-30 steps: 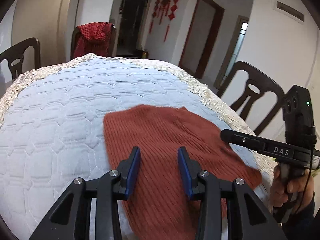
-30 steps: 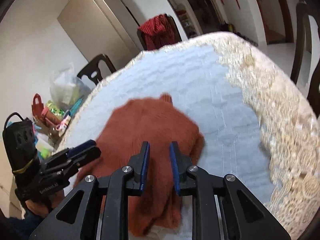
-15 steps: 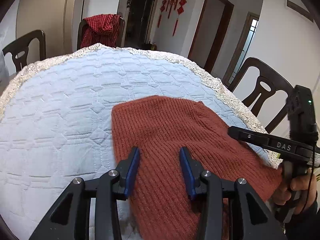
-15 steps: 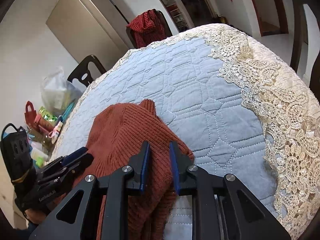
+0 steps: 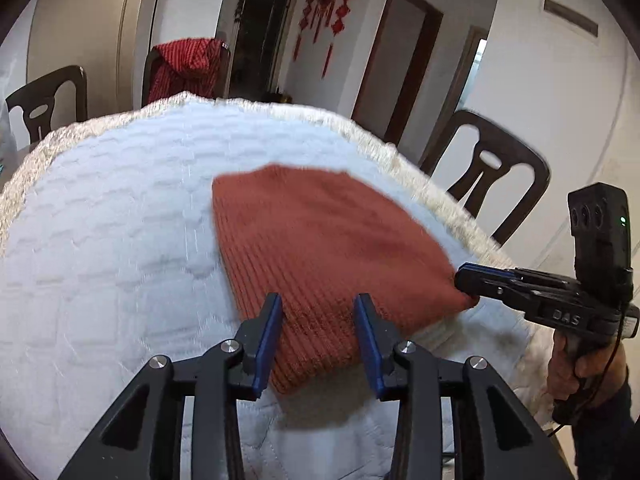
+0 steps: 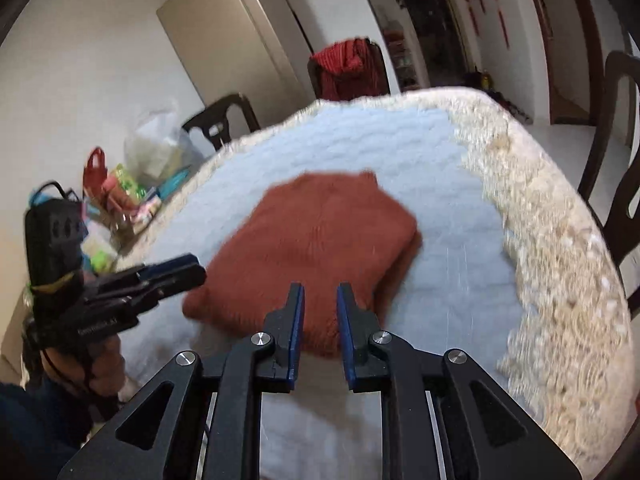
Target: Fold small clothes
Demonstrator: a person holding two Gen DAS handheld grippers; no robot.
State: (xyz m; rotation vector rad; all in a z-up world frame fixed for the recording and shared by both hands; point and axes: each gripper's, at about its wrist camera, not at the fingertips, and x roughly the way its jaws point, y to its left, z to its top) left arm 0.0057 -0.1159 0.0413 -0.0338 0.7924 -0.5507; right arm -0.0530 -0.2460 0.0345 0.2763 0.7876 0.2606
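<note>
A rust-red knitted garment (image 5: pixel 320 248) lies folded on the quilted white tablecloth (image 5: pixel 104 240); it also shows in the right wrist view (image 6: pixel 320 240). My left gripper (image 5: pixel 318 320) is open, its blue pads above the garment's near edge, holding nothing. My right gripper (image 6: pixel 320 312) is open with a narrower gap, raised over the garment's near edge. In the left wrist view the right gripper (image 5: pixel 466 278) sits at the garment's right corner. In the right wrist view the left gripper (image 6: pixel 188 270) sits by the garment's left corner.
The round table has a lace border (image 6: pixel 560 248). Dark wooden chairs (image 5: pixel 496 184) stand around it, one draped with a red cloth (image 5: pixel 184 68). Bags and colourful clutter (image 6: pixel 132 192) sit at the left beyond the table.
Both grippers have pulled back and up from the garment. The right gripper has opened a little wider. The garment now lies as a more compact folded shape.
</note>
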